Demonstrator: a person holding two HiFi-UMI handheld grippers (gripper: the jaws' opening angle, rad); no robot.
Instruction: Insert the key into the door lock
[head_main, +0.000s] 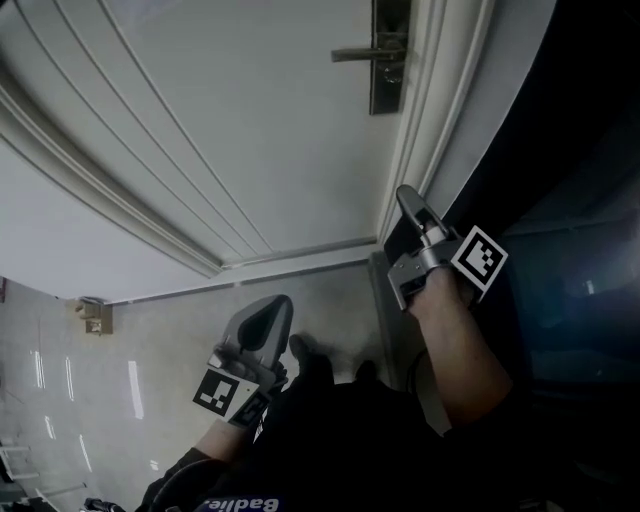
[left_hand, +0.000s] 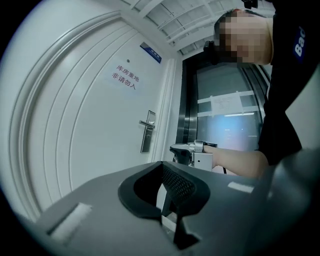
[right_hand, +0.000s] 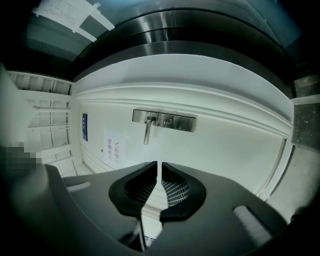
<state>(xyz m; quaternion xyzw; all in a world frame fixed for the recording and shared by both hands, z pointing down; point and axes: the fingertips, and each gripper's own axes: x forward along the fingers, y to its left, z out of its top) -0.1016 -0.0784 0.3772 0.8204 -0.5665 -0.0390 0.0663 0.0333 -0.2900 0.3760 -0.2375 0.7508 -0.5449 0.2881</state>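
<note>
The white door (head_main: 200, 130) carries a dark metal lock plate (head_main: 388, 60) with a lever handle (head_main: 365, 53). I see no key in any view. My right gripper (head_main: 408, 196) is raised beside the door frame, below the lock plate in the head view. In the right gripper view the lock plate (right_hand: 164, 120) lies straight ahead at some distance; the right gripper (right_hand: 159, 165) shows only a thin slit between its tips, with nothing seen in it. My left gripper (head_main: 280, 303) hangs lower and further from the door. In its own view the left gripper (left_hand: 162, 164) has its tips touching and holds nothing.
A moulded door frame (head_main: 420, 120) runs beside the lock, with dark glass panels (head_main: 570, 250) to its right. A red-lettered notice (left_hand: 126, 76) and a small blue plate (left_hand: 150, 52) are on the door. A small doorstop (head_main: 95, 315) sits on the glossy floor.
</note>
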